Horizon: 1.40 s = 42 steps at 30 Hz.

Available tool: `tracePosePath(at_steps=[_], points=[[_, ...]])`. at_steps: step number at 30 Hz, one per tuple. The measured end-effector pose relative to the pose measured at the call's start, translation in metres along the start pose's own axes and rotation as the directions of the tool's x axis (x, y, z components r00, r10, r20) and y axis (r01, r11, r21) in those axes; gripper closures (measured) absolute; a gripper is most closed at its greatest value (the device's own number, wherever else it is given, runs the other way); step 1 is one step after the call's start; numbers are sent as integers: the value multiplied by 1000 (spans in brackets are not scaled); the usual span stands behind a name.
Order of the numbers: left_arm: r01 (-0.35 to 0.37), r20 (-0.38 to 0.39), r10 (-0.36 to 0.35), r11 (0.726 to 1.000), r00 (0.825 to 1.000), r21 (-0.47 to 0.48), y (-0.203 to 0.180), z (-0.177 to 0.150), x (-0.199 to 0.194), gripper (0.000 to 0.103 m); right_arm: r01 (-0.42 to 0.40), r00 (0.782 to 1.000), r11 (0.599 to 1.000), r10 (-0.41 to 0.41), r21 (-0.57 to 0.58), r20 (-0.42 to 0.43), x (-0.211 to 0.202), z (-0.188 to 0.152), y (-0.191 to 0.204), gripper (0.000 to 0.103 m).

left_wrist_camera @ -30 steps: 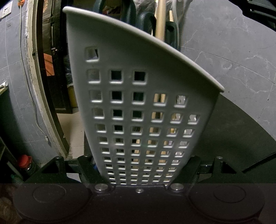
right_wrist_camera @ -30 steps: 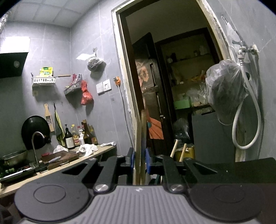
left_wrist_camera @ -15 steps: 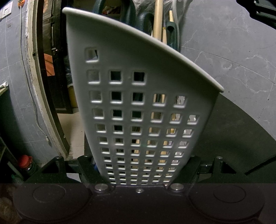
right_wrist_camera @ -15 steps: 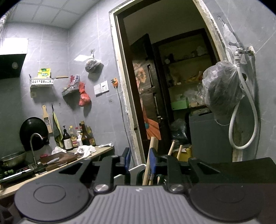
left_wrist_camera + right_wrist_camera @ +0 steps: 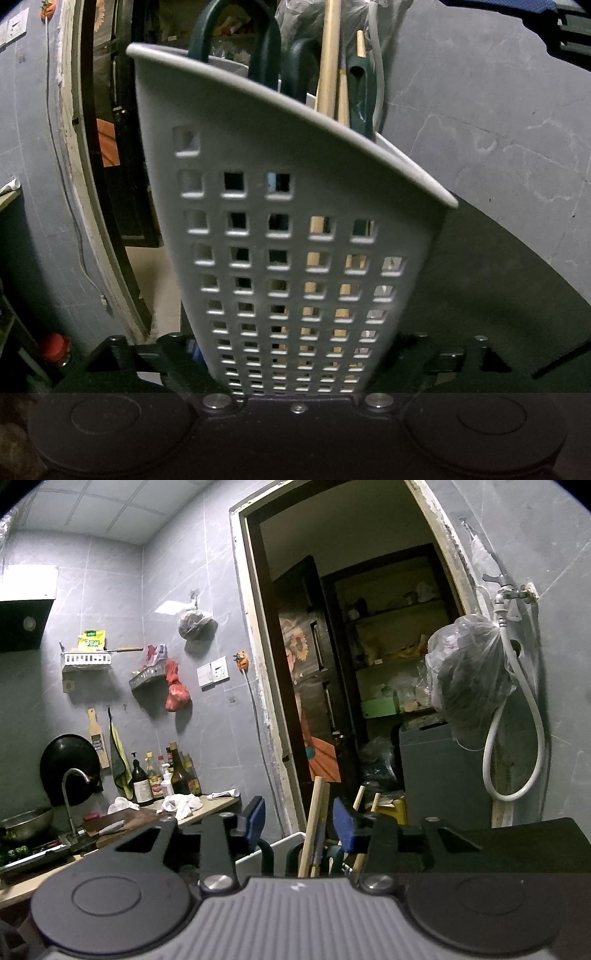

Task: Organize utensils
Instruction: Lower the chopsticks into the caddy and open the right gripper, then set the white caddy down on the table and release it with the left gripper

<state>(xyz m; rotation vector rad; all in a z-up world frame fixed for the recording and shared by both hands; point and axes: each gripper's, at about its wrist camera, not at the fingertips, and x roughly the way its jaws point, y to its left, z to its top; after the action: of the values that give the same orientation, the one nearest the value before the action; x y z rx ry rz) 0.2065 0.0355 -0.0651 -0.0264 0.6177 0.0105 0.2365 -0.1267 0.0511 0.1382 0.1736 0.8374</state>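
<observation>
The left tool has its jaws on either side of the foot of a grey perforated utensil holder; they have just been opening, and gaps now show on both flanks, so the pads no longer press on the plastic. The holder stands slightly tilted in the left wrist view, filled with dark green handles and pale wooden handles.

In the right wrist view the right tool is spread, its jaws having just been opening, with blue pads on both sides of a wooden handle that already stands in the holder below. The handle leans free between the pads without being pinched.

The step in hand looks like the release after dropping this utensil in. To do it well, the right tool should lift straight away along the handle's line so a pad does not catch the wood and drag it out or tip the holder. The left tool should back off only once the holder sits flat; what it rests on cannot be seen.

As for writing, a yellow-green packet on the white wall rack carries print too small to read, and the labels on the sauce bottles on the table are illegible too.
</observation>
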Motion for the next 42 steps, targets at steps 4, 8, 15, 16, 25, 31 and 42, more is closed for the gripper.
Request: tracePosePath(at_steps=[4, 8, 15, 16, 25, 31, 42], points=[[-7, 5, 7, 1000, 1000, -3, 0, 1, -3, 10, 8, 1000, 1000, -8, 3, 7, -4, 1, -1, 47], [-20, 22, 20, 1000, 1000, 1, -3, 2, -8, 3, 19, 1000, 1000, -19, 10, 16, -9, 2, -2, 40], [-46, 23, 46, 999, 999, 6, -6, -2, -14, 1, 46, 999, 999, -46, 17, 27, -22, 4, -5, 14], [-47, 25, 47, 999, 999, 5, -7, -3, -16, 1, 48, 998, 999, -49, 19, 28, -24, 4, -5, 12], [-37, 41, 36, 999, 998, 3, -13, -7, -31, 1, 82, 996, 996, -83, 27, 39, -40, 4, -3, 0], [-28, 42, 28, 1000, 999, -1, -14, -11, -44, 1, 97, 994, 994, -99, 51, 35, -54, 3, -3, 0], [-16, 77, 14, 1000, 997, 15, -12, -11, -91, 1, 140, 990, 986, -142, 92, 14, -84, -1, 2, 0]])
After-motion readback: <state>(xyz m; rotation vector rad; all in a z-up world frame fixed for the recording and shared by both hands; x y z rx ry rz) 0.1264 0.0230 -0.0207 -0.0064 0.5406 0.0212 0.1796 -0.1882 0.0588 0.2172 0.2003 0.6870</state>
